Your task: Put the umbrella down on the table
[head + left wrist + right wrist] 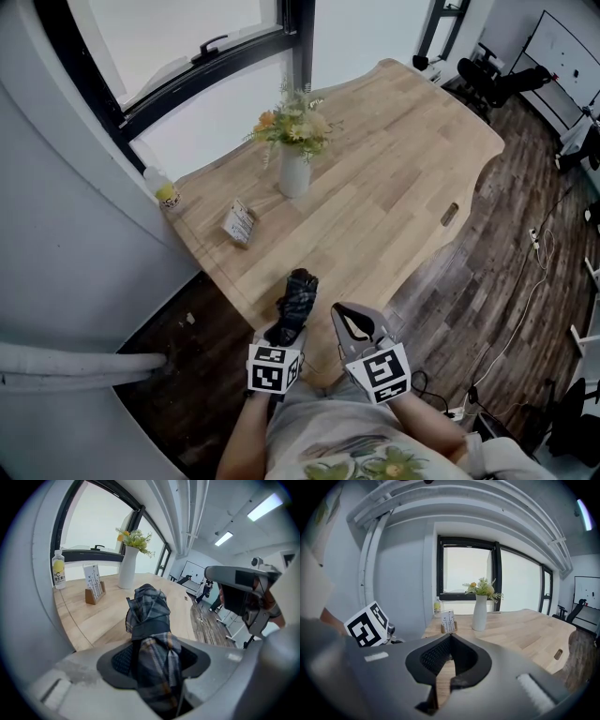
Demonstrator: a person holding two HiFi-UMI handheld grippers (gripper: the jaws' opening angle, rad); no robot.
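A folded dark plaid umbrella (300,291) is gripped across its middle by my left gripper (288,325), which is shut on it. Its strapped end points forward over the near edge of the wooden table (403,159); I cannot tell whether it touches the wood. In the left gripper view the umbrella (147,606) sticks out past the jaws of the left gripper (152,654), over the tabletop (93,620). My right gripper (349,319) hovers just to the right, apart from the umbrella. Its jaws (450,639) are shut with nothing between them.
A white vase of flowers (294,169) stands mid-table, with a small card holder (240,223) to its left. A bottle (167,192) sits at the corner by the window. Office chairs (497,80) and floor cables (525,309) lie to the right.
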